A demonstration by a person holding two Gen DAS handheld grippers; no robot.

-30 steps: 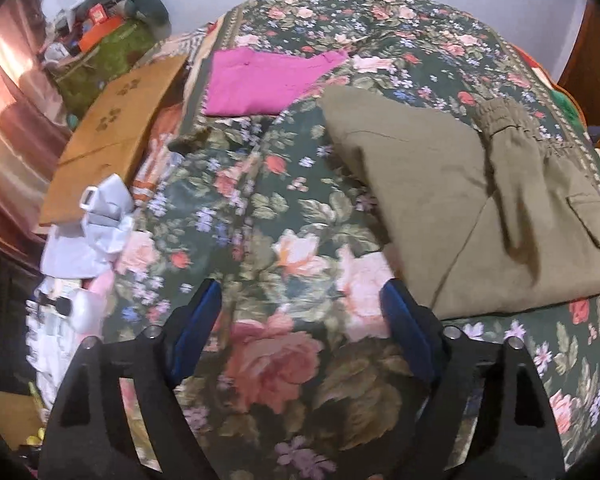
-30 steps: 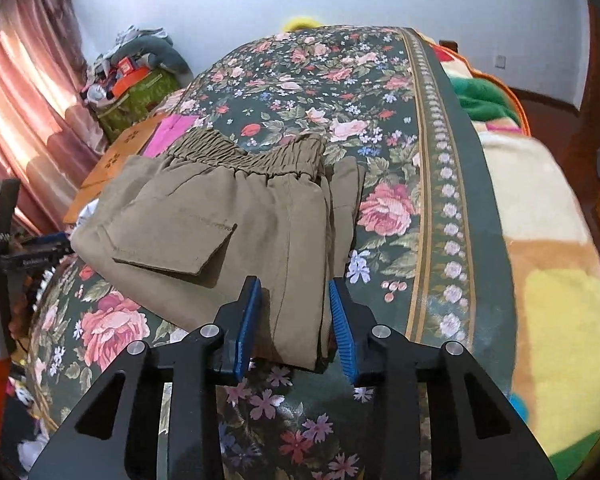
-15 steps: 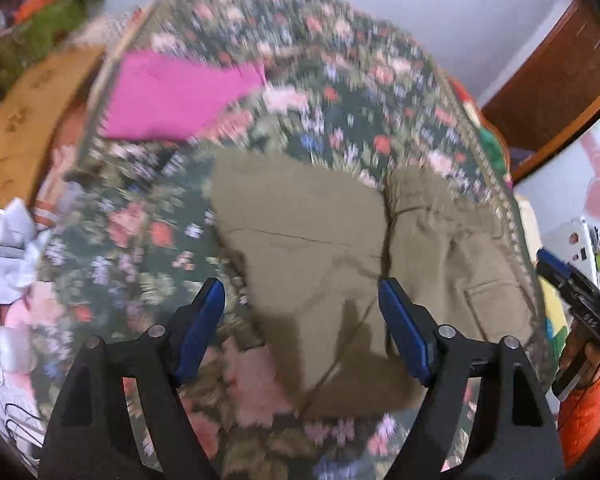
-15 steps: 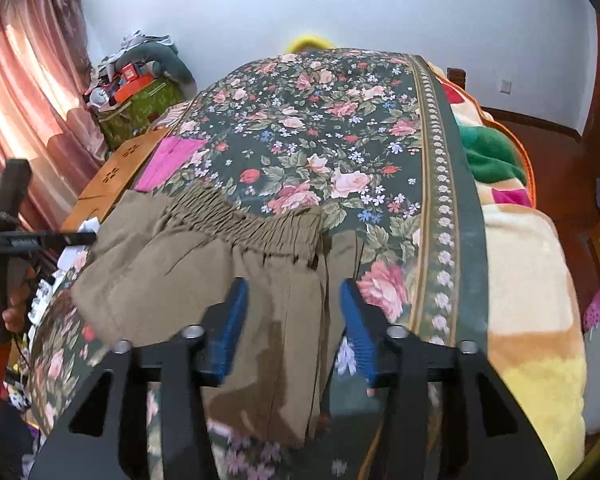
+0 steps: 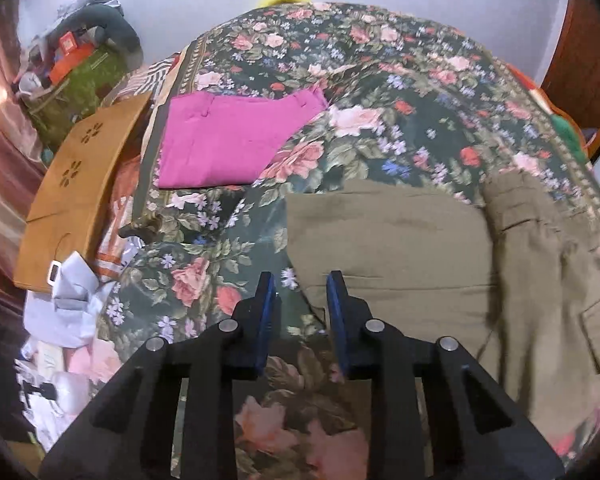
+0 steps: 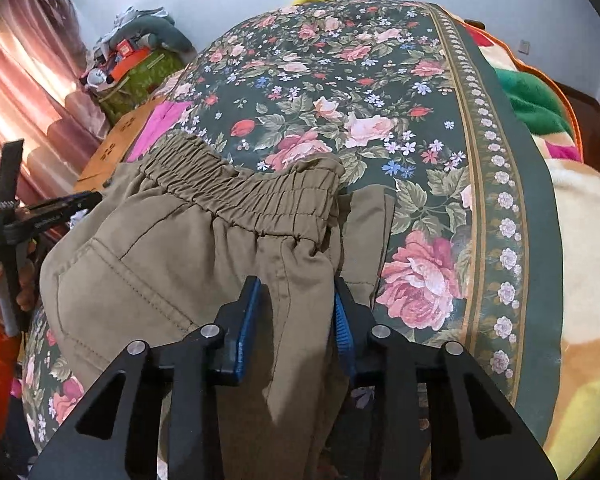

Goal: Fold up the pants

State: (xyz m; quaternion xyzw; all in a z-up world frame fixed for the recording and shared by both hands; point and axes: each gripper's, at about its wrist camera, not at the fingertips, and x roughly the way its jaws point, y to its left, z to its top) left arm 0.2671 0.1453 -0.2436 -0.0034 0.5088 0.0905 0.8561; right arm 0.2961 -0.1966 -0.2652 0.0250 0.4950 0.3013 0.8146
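Olive-green pants (image 5: 400,248) lie folded on the floral bedspread (image 5: 380,92). In the right wrist view the pants (image 6: 172,264) show their elastic waistband (image 6: 252,188) at the far end. My left gripper (image 5: 300,284) sits low at the pants' near left edge, jaws narrowed with a gap; the olive fabric edge runs between the fingers. My right gripper (image 6: 296,292) is over the pants' right side, jaws partly open with olive fabric bunched between them. Whether either grips the cloth is unclear.
Folded magenta pants (image 5: 228,140) lie at the bed's far left. A wooden board (image 5: 76,184) and clutter sit left of the bed. A colourful blanket (image 6: 560,240) lies to the right. The left gripper's handle (image 6: 8,232) shows in the right wrist view.
The left gripper's jaws have narrowed from wide open and come down to the pants' edge. The right gripper has moved forward over the pants.
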